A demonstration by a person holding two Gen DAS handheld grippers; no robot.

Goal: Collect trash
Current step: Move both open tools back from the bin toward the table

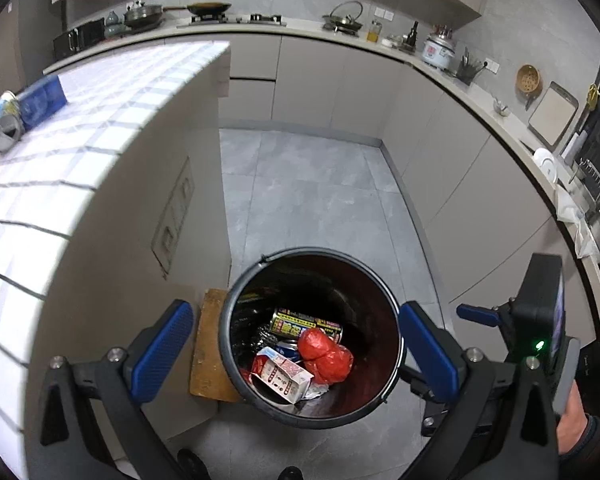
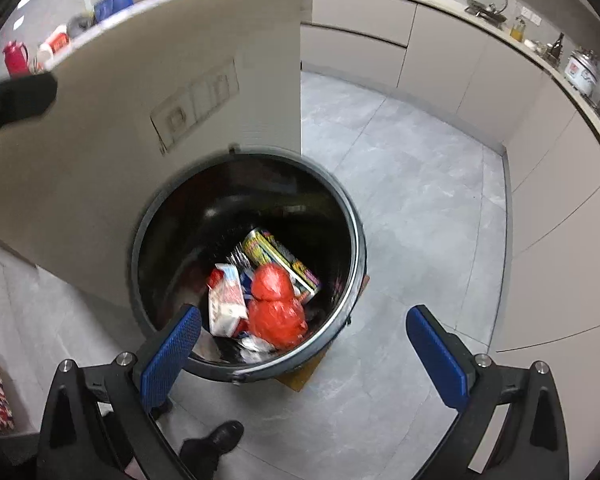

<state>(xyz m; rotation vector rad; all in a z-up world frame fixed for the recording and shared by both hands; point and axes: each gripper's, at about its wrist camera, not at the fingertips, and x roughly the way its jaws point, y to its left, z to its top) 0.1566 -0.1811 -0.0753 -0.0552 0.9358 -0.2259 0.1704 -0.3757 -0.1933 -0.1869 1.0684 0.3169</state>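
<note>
In the left wrist view, the left gripper (image 1: 296, 352) hangs above a round black trash bin with a grey rim (image 1: 236, 390), its blue-padded jaws spread wide with nothing between them and touching nothing. The bin stands on the grey tiled floor (image 1: 312, 200), just beside a flat wooden board (image 1: 206, 344) at the foot of a beige island cabinet (image 1: 140, 216). Inside the bin lie a crumpled red plastic bag (image 1: 326, 356), a red-and-white carton (image 1: 284, 376) touching it, and a yellow printed can (image 1: 306, 326) behind them. This view alone shows the island's white checked top (image 1: 80, 120), with a blue packet (image 1: 44, 100) and a tipped can (image 1: 2, 126) near its far left edge, and the right gripper (image 1: 476, 314) near the picture's right edge, a hand (image 1: 576, 420) on its black body. In the right wrist view, slightly blurred, the right gripper (image 2: 304, 344) is also over the bin (image 2: 352, 216), jaws equally wide and empty, its left pad overlapping the near rim in the picture; whether it touches I cannot tell. The red bag (image 2: 276, 304), carton (image 2: 226, 300) and yellow can (image 2: 280, 256) lie at the bottom. Only here appear a black shoe (image 2: 224, 436) on the floor (image 2: 400, 200) below the bin and a red jug (image 2: 14, 58) at the island's far left edge.
</note>
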